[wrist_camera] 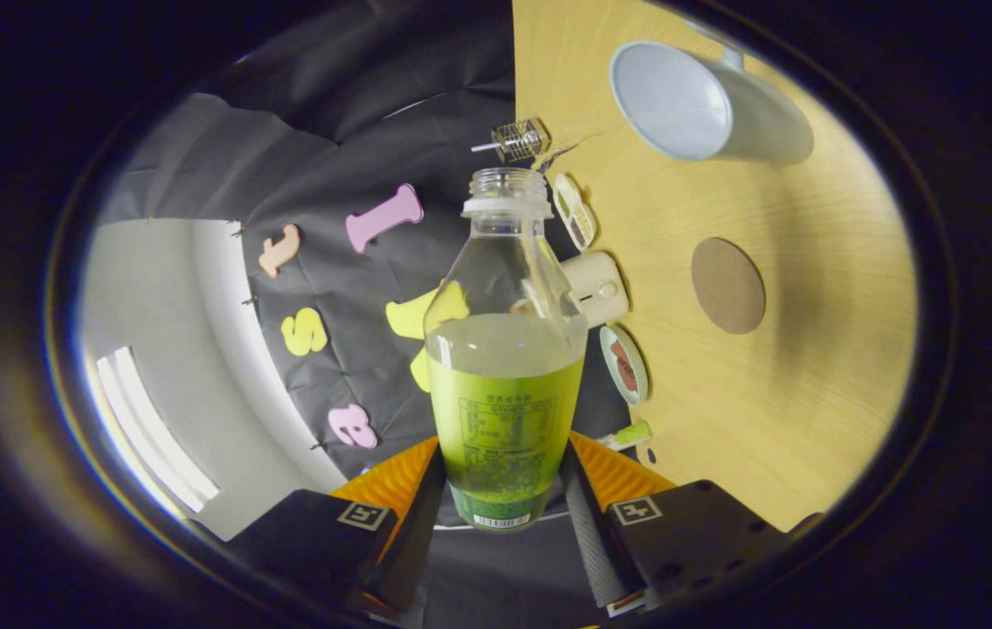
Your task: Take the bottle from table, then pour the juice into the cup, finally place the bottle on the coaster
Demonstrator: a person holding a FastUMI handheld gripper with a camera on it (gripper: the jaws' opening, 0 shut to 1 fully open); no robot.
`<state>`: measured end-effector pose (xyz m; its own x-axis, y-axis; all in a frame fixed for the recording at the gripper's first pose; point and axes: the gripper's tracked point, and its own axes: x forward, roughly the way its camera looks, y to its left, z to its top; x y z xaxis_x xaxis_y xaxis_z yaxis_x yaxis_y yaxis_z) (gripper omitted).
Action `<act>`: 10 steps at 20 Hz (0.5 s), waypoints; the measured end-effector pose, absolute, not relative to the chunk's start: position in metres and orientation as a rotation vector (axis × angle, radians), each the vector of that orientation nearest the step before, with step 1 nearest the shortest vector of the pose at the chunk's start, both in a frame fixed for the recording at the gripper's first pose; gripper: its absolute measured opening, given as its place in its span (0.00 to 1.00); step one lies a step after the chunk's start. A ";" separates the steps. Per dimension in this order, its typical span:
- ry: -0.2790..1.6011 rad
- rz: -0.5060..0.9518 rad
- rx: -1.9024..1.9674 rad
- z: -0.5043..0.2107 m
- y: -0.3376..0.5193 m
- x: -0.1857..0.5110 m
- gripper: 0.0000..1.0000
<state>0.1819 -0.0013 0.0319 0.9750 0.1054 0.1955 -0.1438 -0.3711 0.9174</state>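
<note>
You have the bottle [505, 367] clamped in the gripper [503, 489], both fingers [413, 507] pressing on its lower labelled part from either side, so the grip sits low and leaves the neck and open mouth free for pouring. The cap is off and the juice fills roughly the lower half, its surface lying level across the bottle just above the green label. The whole view is rolled: the bench [810, 393] stands up along one side of the bottle rather than beneath it, which suggests you have the bottle lifted clear and turned relative to the bench, though how far it is tipped I cannot tell. The cup [679, 100] lies beyond the bottle's mouth and off to the bench side, its opening facing you and looking empty, so by my reading the pour has not yet started. The round brown coaster [727, 286] sits on bare wood between the cup and the gripper, well apart from the cup, which keeps the final set-down spot free. Some small items line the bench edge just beside the bottle, among them a pale box [596, 288] and a small dish [623, 364]; mind them as you swing the mouth over the cup's rim, and keep the squeeze firm because the bottle's clear wall looks thin and slippery.
</note>
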 end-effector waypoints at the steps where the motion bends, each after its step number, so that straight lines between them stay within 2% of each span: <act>1: -0.028 0.262 1.940 0.033 -0.002 0.181 0.77; 10: -0.052 0.274 1.978 0.045 -0.008 0.181 0.77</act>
<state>0.1806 -0.0084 0.0453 0.9724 0.0882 0.2160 -0.1616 -0.4133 0.8961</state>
